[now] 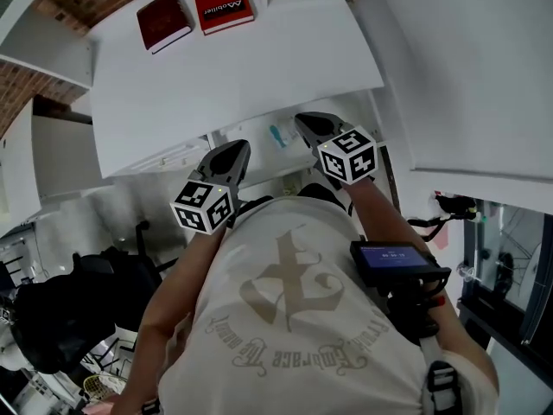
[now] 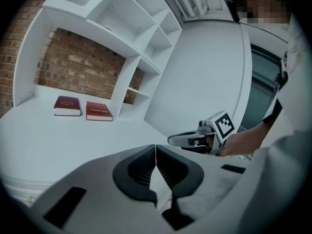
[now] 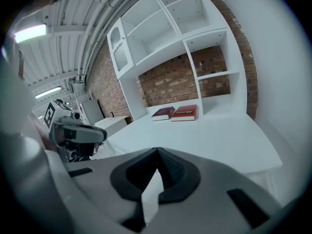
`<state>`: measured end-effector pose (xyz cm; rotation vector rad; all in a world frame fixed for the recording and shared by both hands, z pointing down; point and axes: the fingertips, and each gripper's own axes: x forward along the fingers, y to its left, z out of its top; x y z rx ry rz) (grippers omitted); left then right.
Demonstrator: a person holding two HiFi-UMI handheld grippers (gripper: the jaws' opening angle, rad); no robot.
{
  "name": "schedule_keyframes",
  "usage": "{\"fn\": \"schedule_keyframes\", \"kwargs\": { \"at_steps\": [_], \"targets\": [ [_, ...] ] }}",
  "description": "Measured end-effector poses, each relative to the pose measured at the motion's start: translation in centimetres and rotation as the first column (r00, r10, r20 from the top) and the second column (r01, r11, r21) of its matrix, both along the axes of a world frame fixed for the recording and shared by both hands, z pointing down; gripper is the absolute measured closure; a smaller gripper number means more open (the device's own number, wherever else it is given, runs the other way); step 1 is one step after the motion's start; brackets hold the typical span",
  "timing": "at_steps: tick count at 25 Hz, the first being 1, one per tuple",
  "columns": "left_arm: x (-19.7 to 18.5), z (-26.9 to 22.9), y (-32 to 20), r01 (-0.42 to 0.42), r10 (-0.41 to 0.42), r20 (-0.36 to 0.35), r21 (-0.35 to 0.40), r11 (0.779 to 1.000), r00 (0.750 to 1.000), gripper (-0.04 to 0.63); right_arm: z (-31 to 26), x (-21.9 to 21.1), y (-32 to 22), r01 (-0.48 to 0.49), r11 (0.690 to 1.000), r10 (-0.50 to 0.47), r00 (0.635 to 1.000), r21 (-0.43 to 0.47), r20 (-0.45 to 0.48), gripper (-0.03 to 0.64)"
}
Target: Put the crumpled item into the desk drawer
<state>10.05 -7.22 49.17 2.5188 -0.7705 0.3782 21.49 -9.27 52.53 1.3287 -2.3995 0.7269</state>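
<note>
No crumpled item shows in any view. Both grippers are held close in front of the person's chest, at the white desk's (image 1: 233, 67) near edge. My left gripper (image 1: 235, 151) is shut with nothing between its jaws, and its pads meet edge to edge in the left gripper view (image 2: 155, 149). My right gripper (image 1: 309, 124) is likewise shut and empty, as the right gripper view (image 3: 157, 153) shows. Below the desk edge, between the two grippers, lies a white recess that looks like an open drawer (image 1: 259, 138), with a small teal thing (image 1: 278, 135) in it.
Two red books (image 1: 194, 14) lie side by side at the back of the desk, in front of white shelving (image 3: 170, 28) and a brick wall. A black chair (image 1: 69, 309) stands at the lower left. A dark device (image 1: 393, 262) hangs at the person's right side.
</note>
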Motion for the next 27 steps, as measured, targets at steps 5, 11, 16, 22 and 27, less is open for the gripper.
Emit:
{"fn": "schedule_keyframes", "kwargs": {
  "at_steps": [5, 11, 16, 22, 27],
  "targets": [
    [1.1, -0.6, -0.4, -0.03, 0.03, 0.0, 0.026, 0.999, 1.0, 0.571, -1.7, 0.6, 0.5, -0.017, 0.999, 0.016, 1.0, 0.045, 0.019, 0.594],
    [2.2, -1.0, 0.0, -0.07, 0.07, 0.005, 0.034, 0.997, 0.998, 0.571, -2.6, 0.7, 2.2, -0.017, 0.997, 0.015, 0.999, 0.071, 0.035, 0.594],
    [2.7, -1.6, 0.2, -0.095, 0.095, 0.008, 0.046, 0.994, 0.995, 0.571, -3.1, 0.8, 3.0, -0.023, 0.996, 0.02, 0.999, 0.084, 0.039, 0.594],
    [2.8, -2.1, 0.6, -0.118, 0.118, 0.011, 0.058, 0.991, 0.993, 0.571, -3.5, 0.7, 3.8, -0.028, 0.995, 0.024, 0.999, 0.1, 0.032, 0.594],
    [3.4, -2.3, 0.3, -0.149, 0.148, 0.021, 0.076, 0.986, 0.989, 0.571, -3.5, 0.9, 3.9, -0.044, 0.992, 0.039, 0.998, 0.118, 0.044, 0.594]
  ]
}}
